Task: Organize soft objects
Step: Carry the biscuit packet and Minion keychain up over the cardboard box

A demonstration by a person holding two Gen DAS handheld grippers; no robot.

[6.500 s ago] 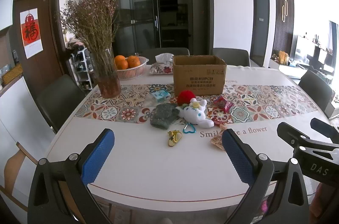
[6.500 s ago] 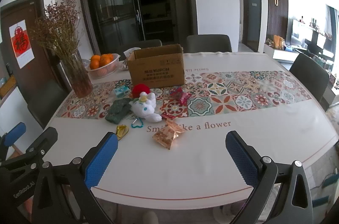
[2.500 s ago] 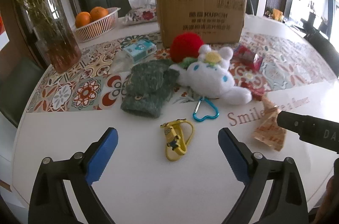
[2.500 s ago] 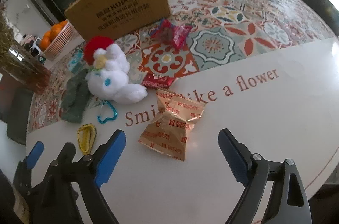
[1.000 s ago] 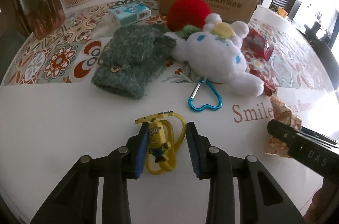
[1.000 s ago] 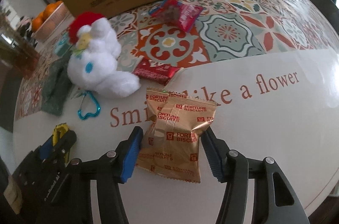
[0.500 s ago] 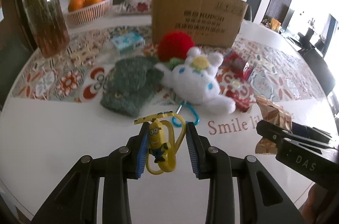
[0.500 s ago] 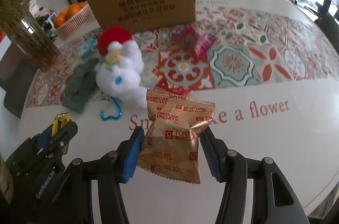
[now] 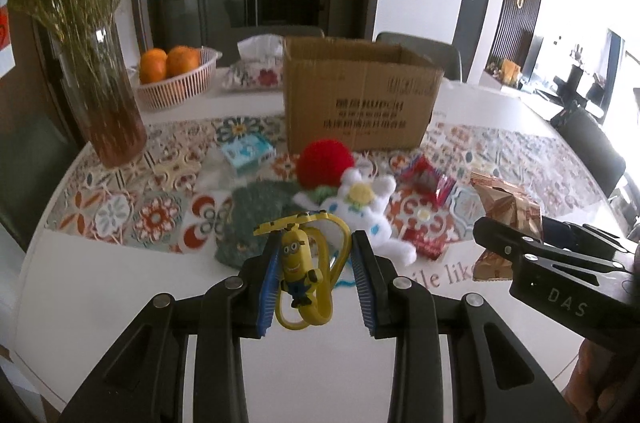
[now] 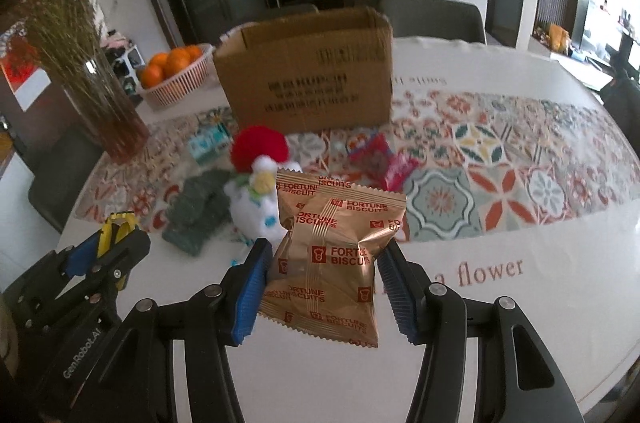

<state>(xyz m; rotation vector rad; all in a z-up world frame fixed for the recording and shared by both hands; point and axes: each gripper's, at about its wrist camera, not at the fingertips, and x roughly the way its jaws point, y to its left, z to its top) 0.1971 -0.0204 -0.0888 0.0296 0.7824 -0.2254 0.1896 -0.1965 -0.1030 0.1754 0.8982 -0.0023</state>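
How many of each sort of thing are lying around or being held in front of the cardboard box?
Soft toys: 2, white plush, red pompom
Knitted green mitten: 1
Yellow minion strap: 1
Snack packets: 3, gold biscuit packet, red wrappers
Small teal box: 1
Total: 8

Both tongs angled down over desk's near edge: left tongs (image 9: 316, 273) clamped tight on yellow keychain (image 9: 301, 265), right tongs (image 10: 325, 281) pinching biscuit packet (image 10: 334, 255) at its sides, both loads lifted clear.
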